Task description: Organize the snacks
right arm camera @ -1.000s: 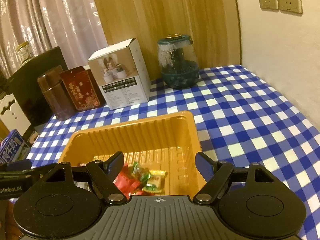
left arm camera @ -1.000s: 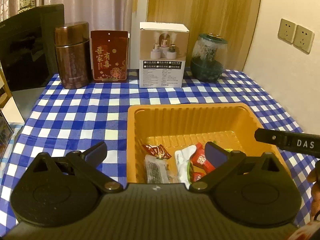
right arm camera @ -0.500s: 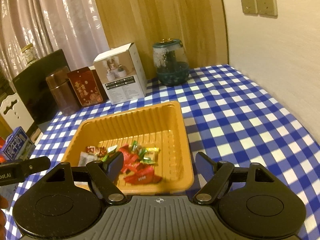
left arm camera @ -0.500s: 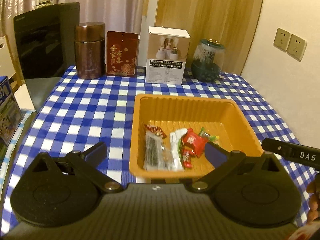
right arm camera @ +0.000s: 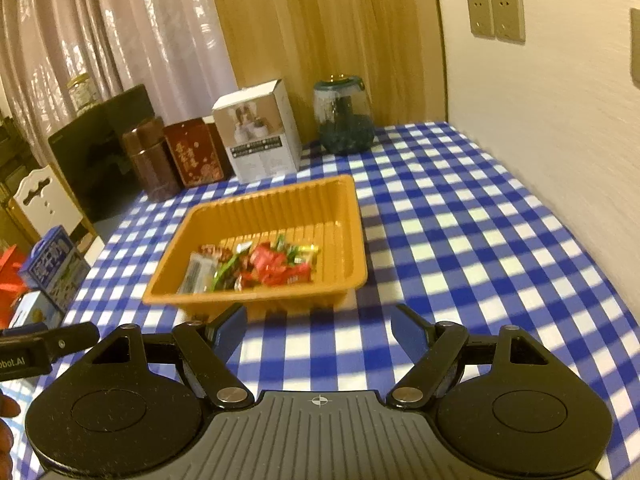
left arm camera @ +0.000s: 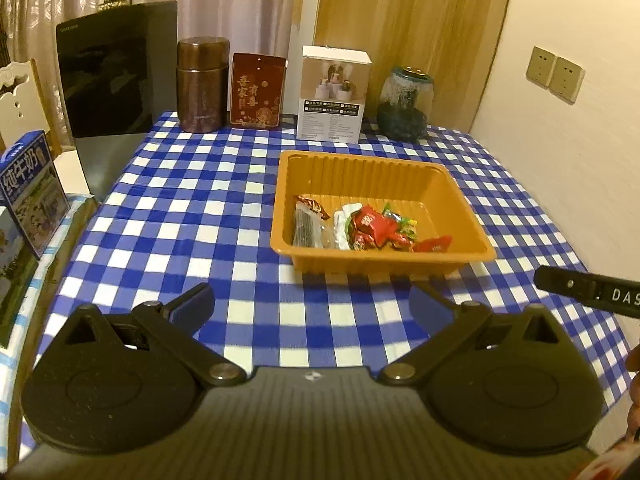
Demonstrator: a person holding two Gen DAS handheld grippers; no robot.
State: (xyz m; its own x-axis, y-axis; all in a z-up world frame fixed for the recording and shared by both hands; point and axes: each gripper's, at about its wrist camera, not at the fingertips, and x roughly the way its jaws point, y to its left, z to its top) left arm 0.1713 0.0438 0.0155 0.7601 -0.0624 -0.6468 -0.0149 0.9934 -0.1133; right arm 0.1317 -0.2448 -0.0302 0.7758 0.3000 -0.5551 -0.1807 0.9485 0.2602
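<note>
Both your grippers have pulled back from the orange tray [left arm camera: 472, 236]: a second ago their fingers sat over its near rim, now checked cloth shows between fingertips and tray in both views. Your left gripper [left arm camera: 312, 306] is spread wide with nothing between its blue pads [left arm camera: 196, 304]. Your right gripper [right arm camera: 318, 328] is likewise released and holding nothing.

Snacks [left arm camera: 368, 226] all lie inside the tray, bunched toward its near wall: a clear pack with dark sticks [left arm camera: 306, 226] at the left, red wrappers [right arm camera: 276, 264] in the middle, green and yellow ones beside them, one red piece [left arm camera: 434, 243] near the right corner. Right-wrist view is motion-blurred, so finer labels are unreadable.

Tray sits on the blue-and-white checked tablecloth [left arm camera: 192, 216], well apart from the back row: brown canister [left arm camera: 202, 84], red tin [left arm camera: 258, 92], white box [left arm camera: 334, 94], glass jar [left arm camera: 406, 104]. Blue milk carton [left arm camera: 32, 192] stands off the table's left edge.
</note>
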